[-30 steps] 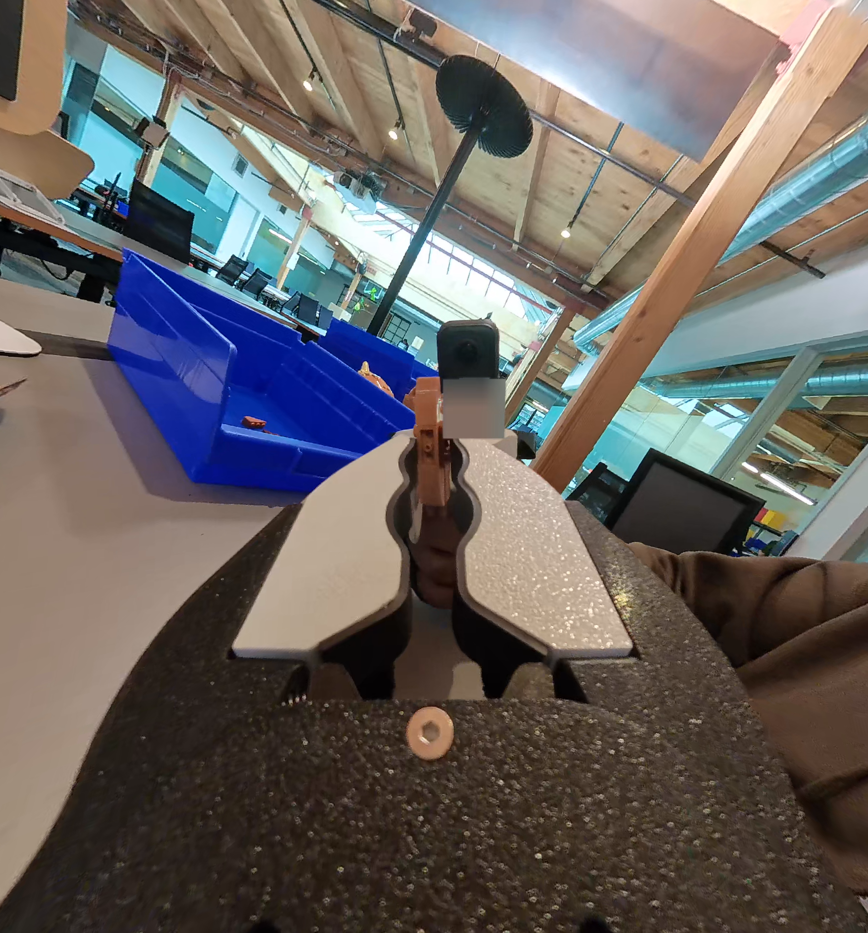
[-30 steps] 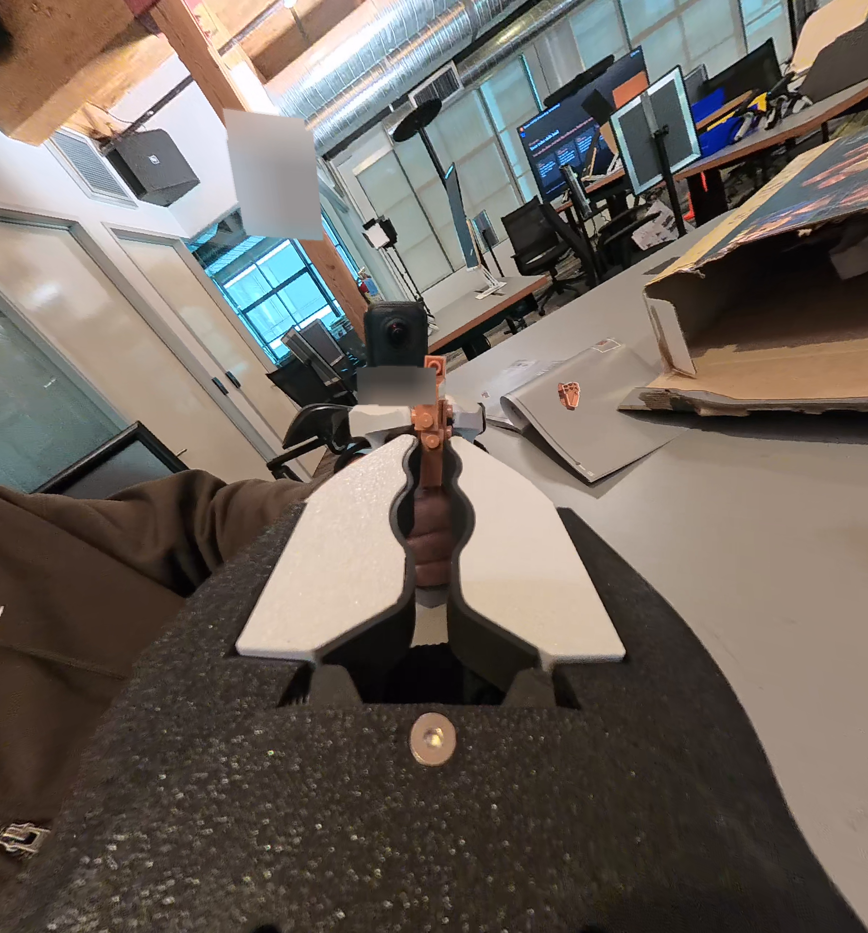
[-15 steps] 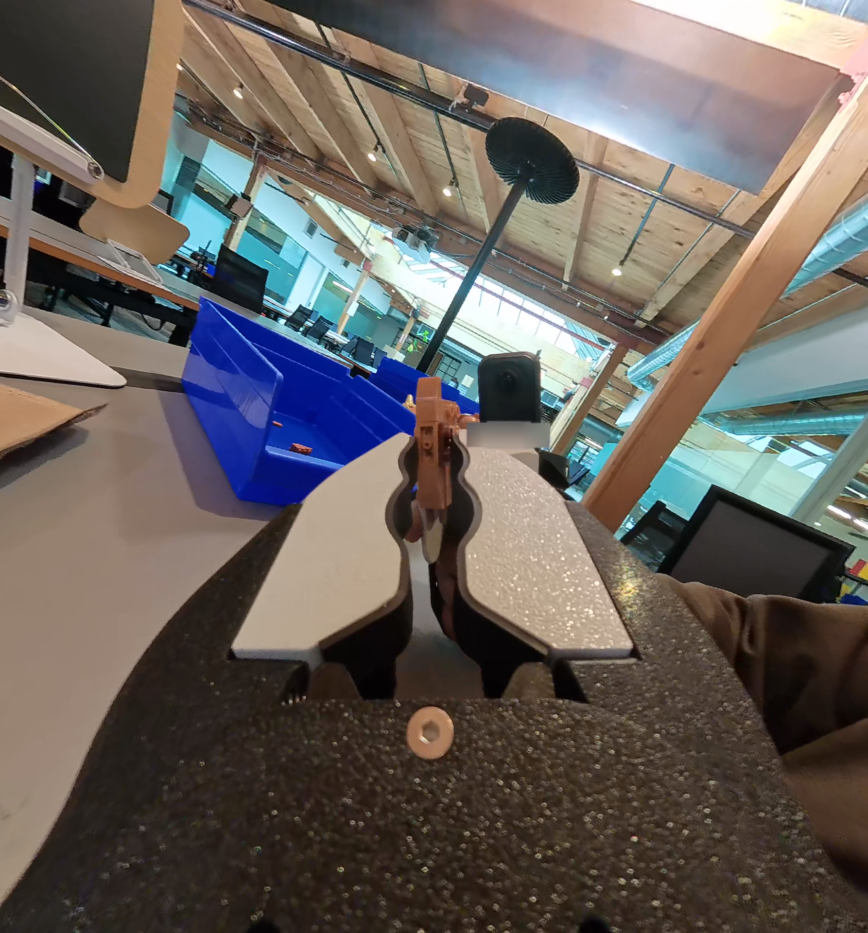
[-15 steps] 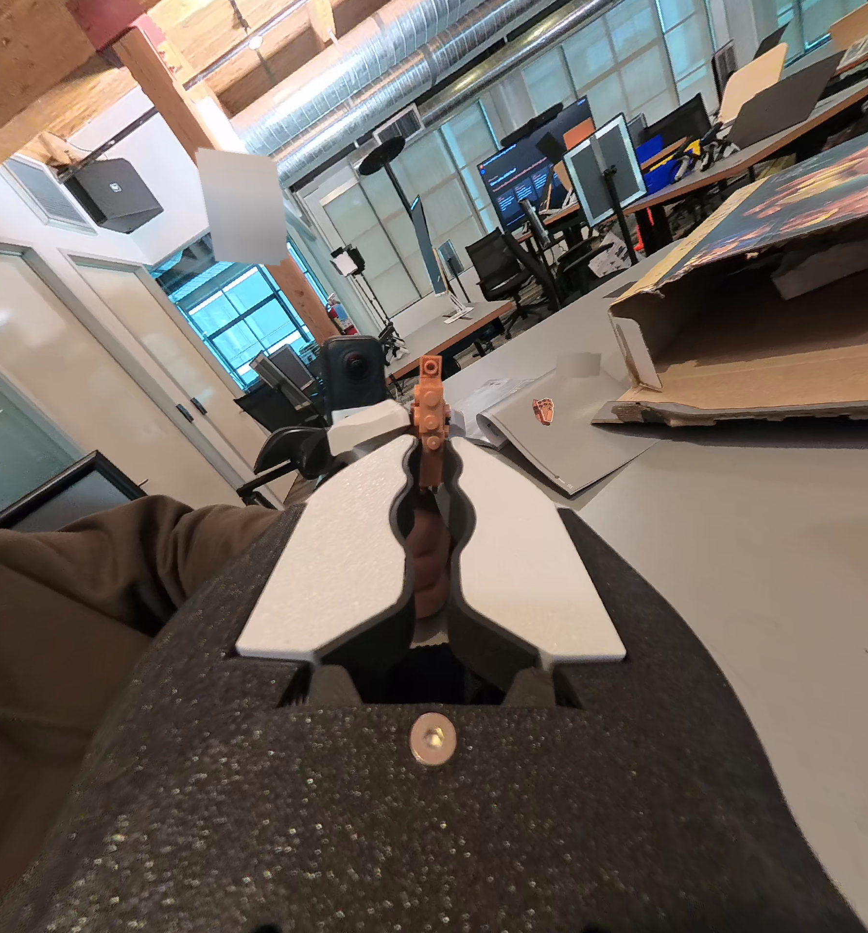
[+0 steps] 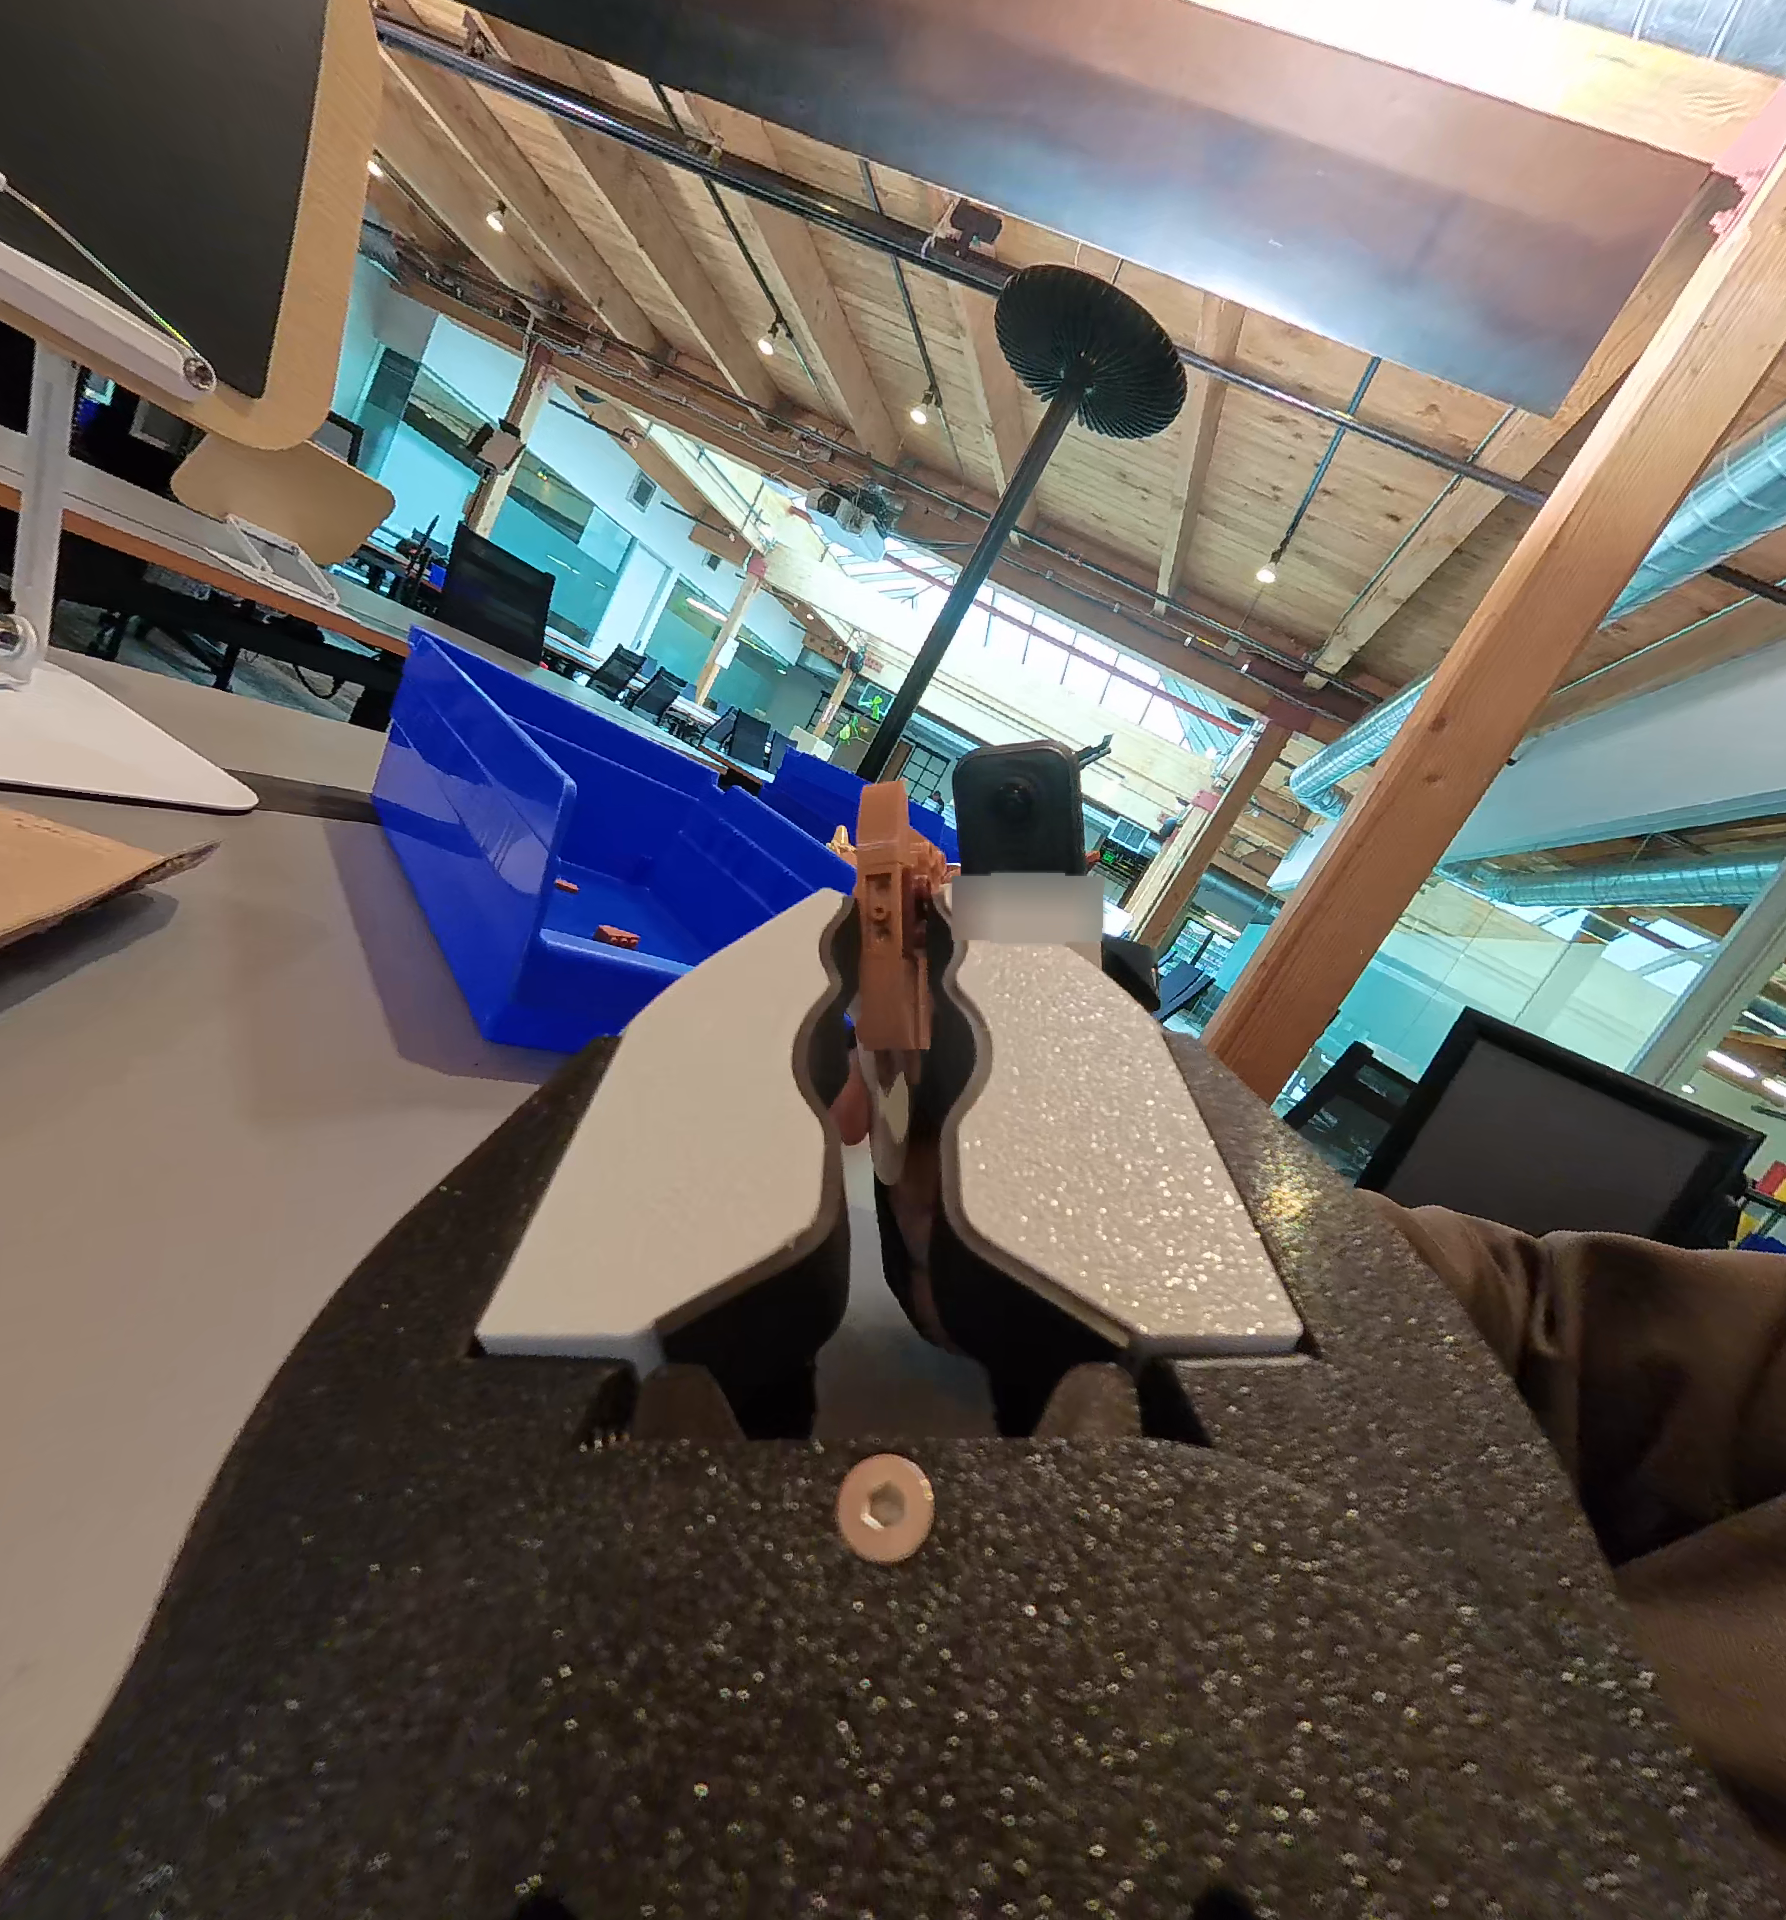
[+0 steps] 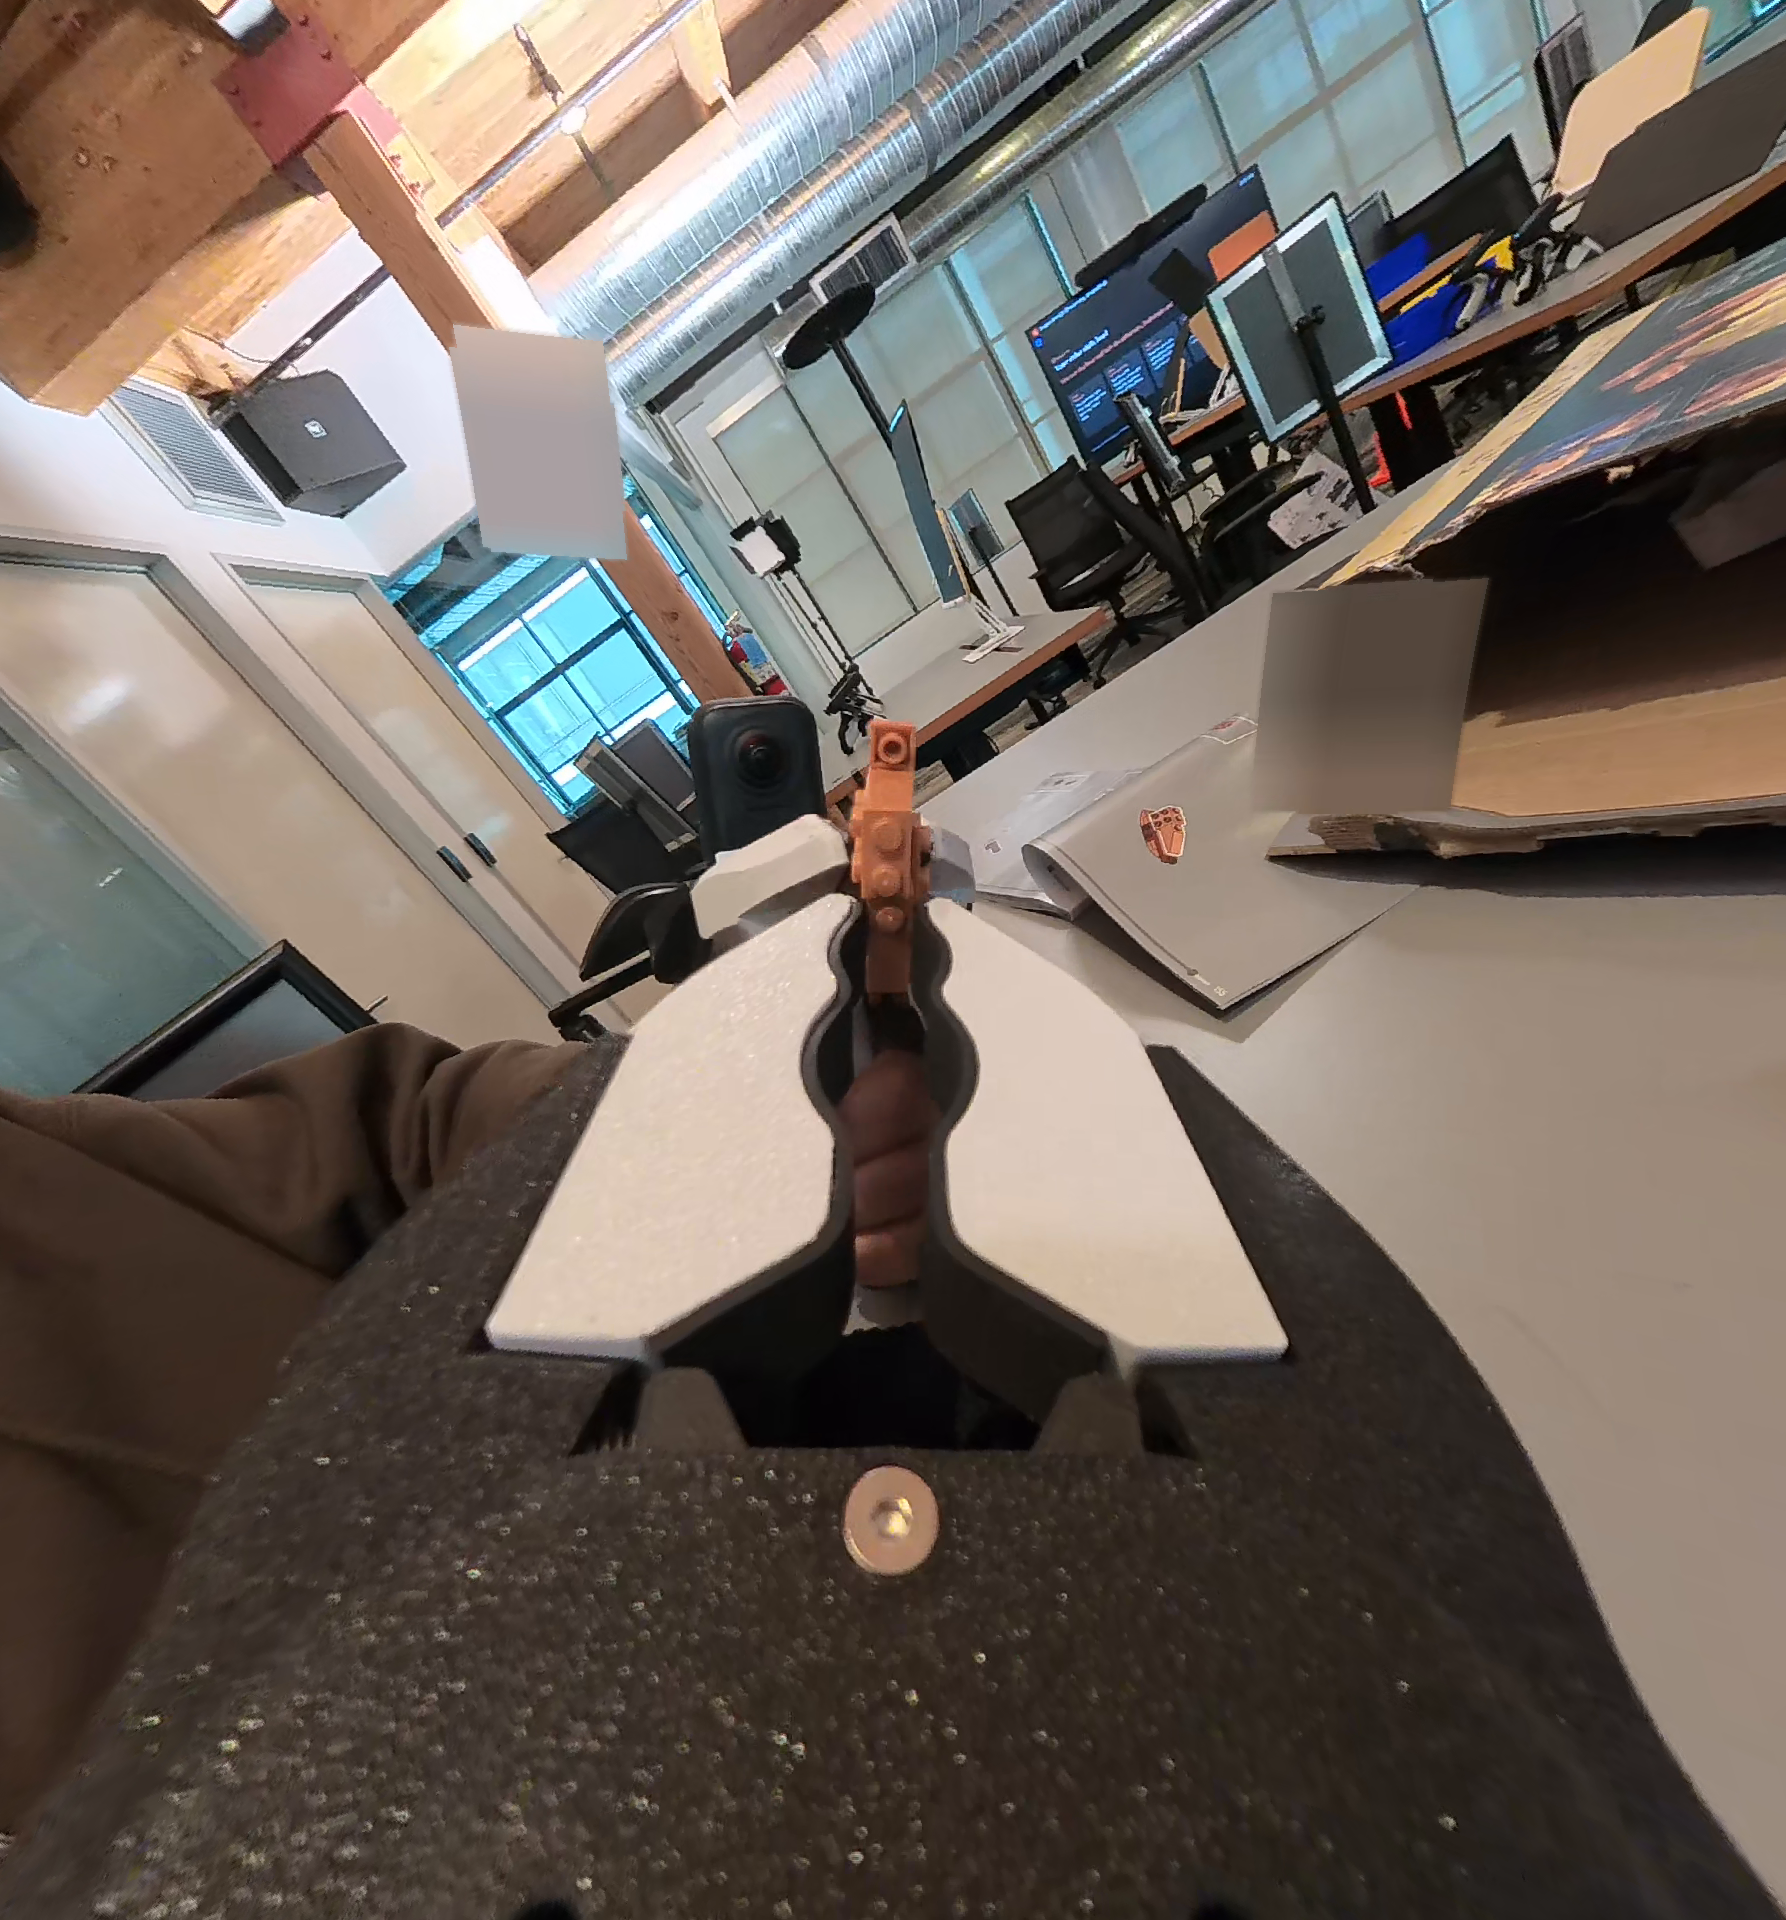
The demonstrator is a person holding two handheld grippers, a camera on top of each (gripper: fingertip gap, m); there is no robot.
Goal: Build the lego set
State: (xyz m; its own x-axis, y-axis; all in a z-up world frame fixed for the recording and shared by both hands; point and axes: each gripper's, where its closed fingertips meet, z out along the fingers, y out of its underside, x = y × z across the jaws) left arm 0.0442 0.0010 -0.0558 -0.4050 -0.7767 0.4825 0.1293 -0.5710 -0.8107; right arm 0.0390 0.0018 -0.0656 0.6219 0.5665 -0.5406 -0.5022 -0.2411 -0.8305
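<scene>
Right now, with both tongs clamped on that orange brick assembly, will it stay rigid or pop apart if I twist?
The orange brick assembly is several small studded pieces stacked, so it is probably stiff but apt to separate at a joint under twisting. It looks light. Its tall, narrow shape sticks out past the right tongs, so leverage could snap the tip off.

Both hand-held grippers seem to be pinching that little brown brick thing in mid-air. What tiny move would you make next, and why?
Probably press the two together gently: the left hand-held gripper and right hand-held gripper both grip one brown brick assembly above the grey table, apparently joining pieces.
</scene>
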